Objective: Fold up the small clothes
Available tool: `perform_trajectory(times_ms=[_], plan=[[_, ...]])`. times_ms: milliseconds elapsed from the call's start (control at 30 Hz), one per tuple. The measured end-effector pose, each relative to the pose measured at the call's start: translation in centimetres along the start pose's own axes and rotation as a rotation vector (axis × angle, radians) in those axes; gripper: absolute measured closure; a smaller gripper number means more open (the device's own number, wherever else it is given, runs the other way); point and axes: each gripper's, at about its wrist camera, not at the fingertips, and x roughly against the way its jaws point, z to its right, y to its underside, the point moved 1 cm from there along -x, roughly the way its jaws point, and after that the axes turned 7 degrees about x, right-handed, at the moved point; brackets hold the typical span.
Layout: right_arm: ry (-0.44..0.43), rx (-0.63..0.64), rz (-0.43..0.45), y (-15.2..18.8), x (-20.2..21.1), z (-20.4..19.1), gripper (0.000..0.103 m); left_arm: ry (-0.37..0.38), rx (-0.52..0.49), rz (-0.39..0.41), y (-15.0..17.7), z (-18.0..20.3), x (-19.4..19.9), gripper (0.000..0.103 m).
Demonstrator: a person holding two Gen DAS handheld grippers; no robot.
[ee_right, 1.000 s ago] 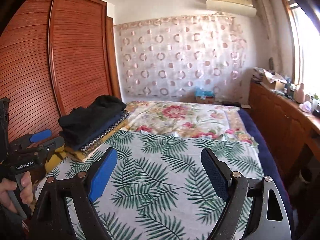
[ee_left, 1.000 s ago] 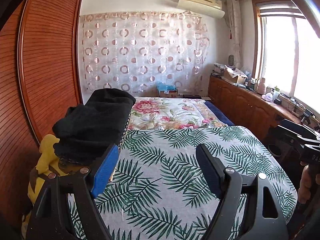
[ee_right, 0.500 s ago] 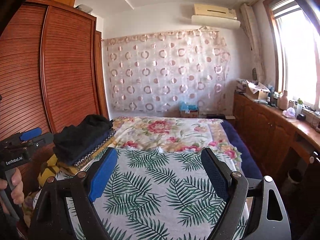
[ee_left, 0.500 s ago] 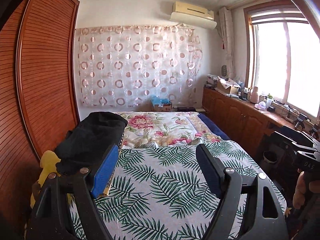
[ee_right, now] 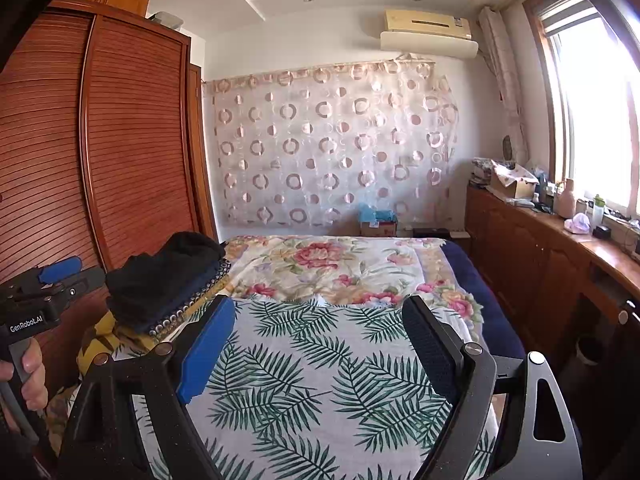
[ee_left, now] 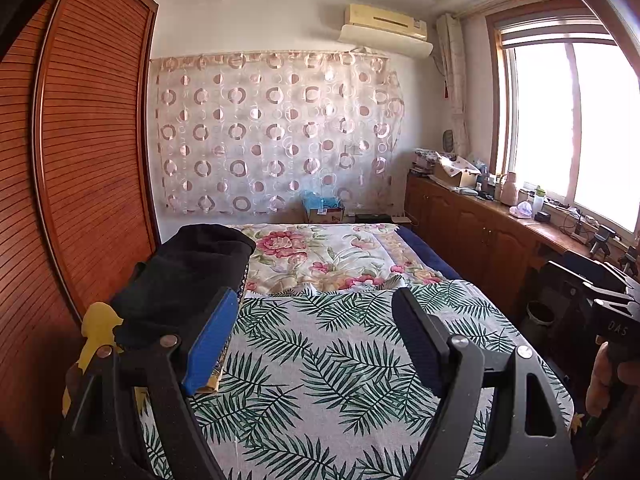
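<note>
A stack of folded clothes, black on top (ee_left: 188,272) (ee_right: 164,280), sits at the left edge of the bed over a yellow garment (ee_left: 98,320) (ee_right: 96,340). My left gripper (ee_left: 314,294) is open above the palm-leaf sheet (ee_left: 320,360), nothing between its pads; the stack lies just behind its blue pad (ee_left: 208,340). My right gripper (ee_right: 319,300) is also open and empty over the same sheet (ee_right: 320,380), with the stack off to its left. No loose garment shows on the sheet.
A floral quilt (ee_left: 320,256) covers the far half of the bed. A slatted wooden wardrobe (ee_right: 132,160) stands along the left. A low cabinet (ee_left: 480,240) with clutter runs under the window at right. A person's hand (ee_right: 32,376) holds the left gripper's handle.
Both views have tipped upward over the last second: the bed sits lower in frame and more ceiling shows. The stack has not moved, and both grippers stay open and empty.
</note>
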Motion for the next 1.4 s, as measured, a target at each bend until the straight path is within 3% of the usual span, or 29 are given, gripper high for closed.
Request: perform_trajectory(times_ms=[1400], plan=[[-0.011, 0.001, -0.002, 0.3, -0.3, 2.2, 0.016, -0.003, -0.006, 0.004, 0.1, 0.0, 0.1, 0.023]])
